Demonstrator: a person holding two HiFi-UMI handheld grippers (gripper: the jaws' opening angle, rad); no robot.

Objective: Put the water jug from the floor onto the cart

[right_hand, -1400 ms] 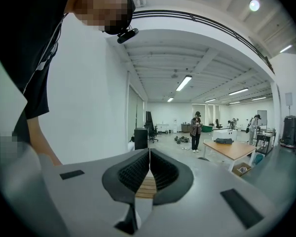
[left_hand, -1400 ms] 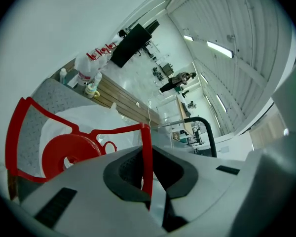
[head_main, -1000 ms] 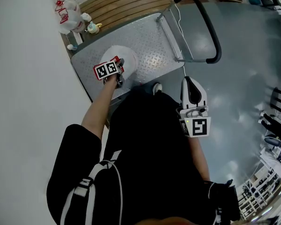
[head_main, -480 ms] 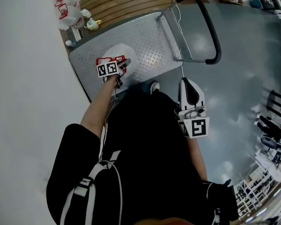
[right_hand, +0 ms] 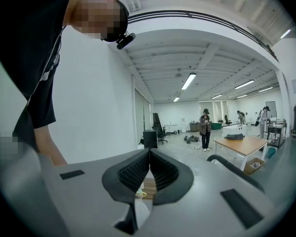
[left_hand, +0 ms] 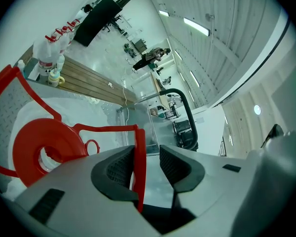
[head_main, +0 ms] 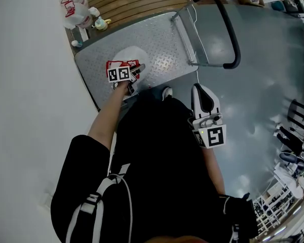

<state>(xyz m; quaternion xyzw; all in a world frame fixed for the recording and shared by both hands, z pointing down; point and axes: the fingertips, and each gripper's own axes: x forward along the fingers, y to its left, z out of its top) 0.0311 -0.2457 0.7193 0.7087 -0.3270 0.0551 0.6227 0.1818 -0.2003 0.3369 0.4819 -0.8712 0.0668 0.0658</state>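
Far left in the head view: clustered clear plastic bottles (head_main: 73, 6) with red labels, standing by a slatted wooden platform (head_main: 137, 1). Not part of the task.

Next right, the water jug (head_main: 130, 56) was on the cart (head_main: 162, 39), near the deck's front-left part, upright as far as I could tell. Body was pale, translucent plastic with a rounded shoulder. The left gripper view showed a glossy red round cap (left_hand: 44, 149) and a thin, flat red carrying handle (left_hand: 138, 167) bent into an angular loop.

The left gripper (head_main: 137, 71) hung over the jug top. Its jaws were opening, with the red handle strip between them: it lay against one ribbed black pad, and a clear gap showed to the other. So no squeeze any more.

Step judged: release, at the tail end of placing. The jug looked delivered. The next move likely calls for the jaws to spread until the strip is free of both pads, then a straight pull back. The thin loop could snag a pad and tip or drag the jug.

The cart deck was grey metal with a raised diamond tread, matte and flat.

The right gripper (head_main: 201, 89) was idle in front of the person's body, well apart from the jug. Its jaws (right_hand: 149, 154) were together with nothing between them. Its shell was smooth grey-white plastic and its pads were black and ridged.

Further right was the cart's push handle (head_main: 232, 34), a black curved tube on grey uprights, over a smooth, shiny grey floor (head_main: 263, 85).
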